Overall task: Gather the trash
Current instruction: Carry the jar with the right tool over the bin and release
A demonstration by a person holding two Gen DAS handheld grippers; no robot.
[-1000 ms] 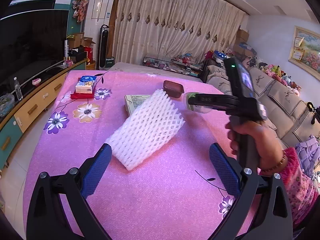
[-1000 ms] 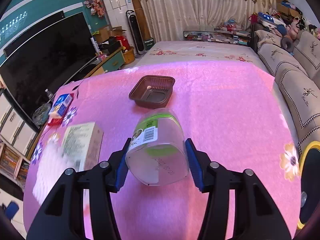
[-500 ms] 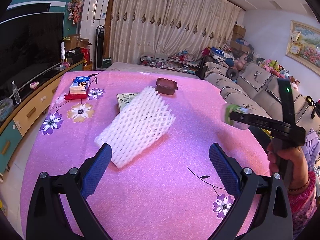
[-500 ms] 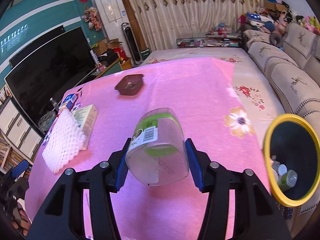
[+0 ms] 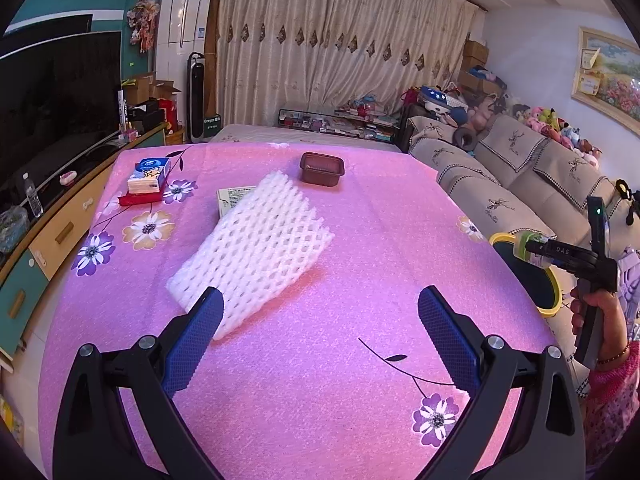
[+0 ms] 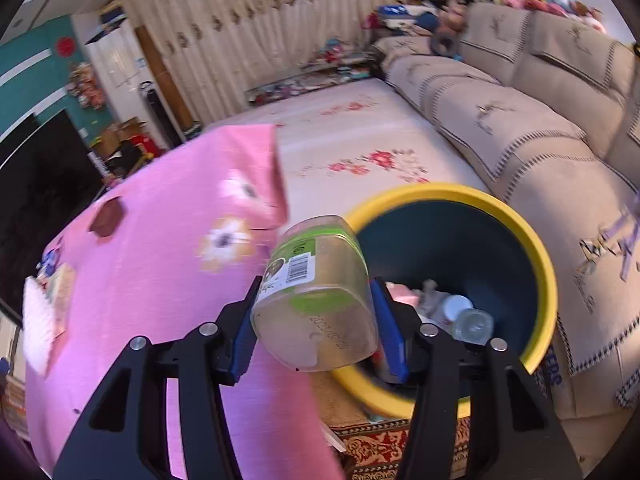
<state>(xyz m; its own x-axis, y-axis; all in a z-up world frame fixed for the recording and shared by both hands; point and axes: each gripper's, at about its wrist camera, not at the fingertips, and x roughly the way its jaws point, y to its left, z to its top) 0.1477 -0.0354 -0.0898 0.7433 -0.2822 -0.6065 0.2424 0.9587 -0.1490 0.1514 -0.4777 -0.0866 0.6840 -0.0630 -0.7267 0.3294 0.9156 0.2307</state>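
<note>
Partly blurred, right hand-held gripper (image 6: 316, 320) clamping jar (image 6: 316, 296), bin (image 6: 532, 240) contents half-hidden

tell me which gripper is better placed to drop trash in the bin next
Right. The right gripper is shut on the clear plastic jar beside the yellow-rimmed bin. The left gripper is open and empty over the table, near the white foam net.

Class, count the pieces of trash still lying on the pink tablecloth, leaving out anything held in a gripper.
3: a white foam net sleeve at centre, a flat printed cardboard box partly under it, and a brown plastic tray beyond.
</note>
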